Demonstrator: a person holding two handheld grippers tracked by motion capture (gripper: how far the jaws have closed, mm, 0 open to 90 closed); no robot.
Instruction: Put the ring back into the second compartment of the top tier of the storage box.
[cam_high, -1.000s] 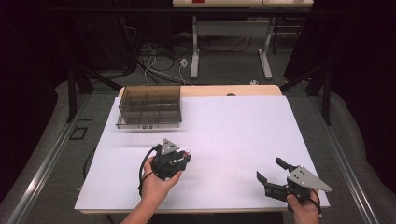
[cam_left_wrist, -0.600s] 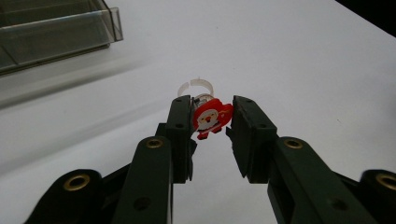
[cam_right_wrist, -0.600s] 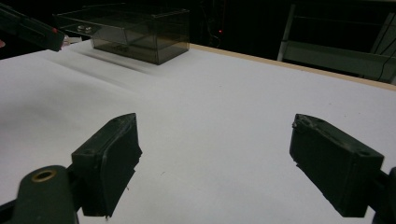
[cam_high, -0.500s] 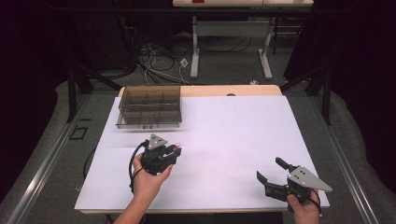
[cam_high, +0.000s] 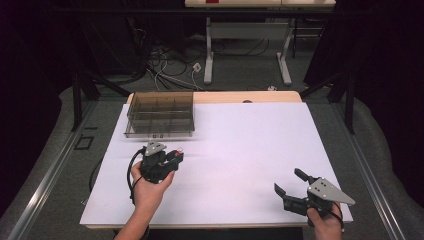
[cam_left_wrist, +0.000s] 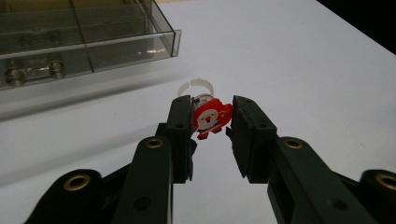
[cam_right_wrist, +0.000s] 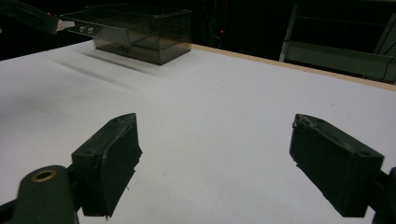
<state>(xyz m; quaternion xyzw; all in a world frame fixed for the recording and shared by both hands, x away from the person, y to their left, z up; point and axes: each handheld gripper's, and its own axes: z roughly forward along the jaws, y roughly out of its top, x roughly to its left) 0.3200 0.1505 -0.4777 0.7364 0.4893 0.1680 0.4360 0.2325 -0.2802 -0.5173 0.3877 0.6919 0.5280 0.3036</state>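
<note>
- High view: the left gripper (cam_high: 167, 159) is lifted over the white table (cam_high: 250, 145), at about 5 o'clock from the smoked divided box (cam_high: 160, 114). It is near the box, probably so that the carried piece can go into a compartment. The right gripper (cam_high: 291, 188) waits at the table's 5 o'clock corner, well apart, probably to keep out of the way.
- Left gripper view: the jaws are closed on a Santa ring (cam_left_wrist: 211, 115). They pinch its red figure from both sides, and the clear open band points forward to the box (cam_left_wrist: 88, 42), at 11 o'clock.
- Right gripper view: the jaws stand wide apart with nothing between them, over the bare table (cam_right_wrist: 219, 107). The box (cam_right_wrist: 135, 35) is far, at 11 o'clock.
</note>
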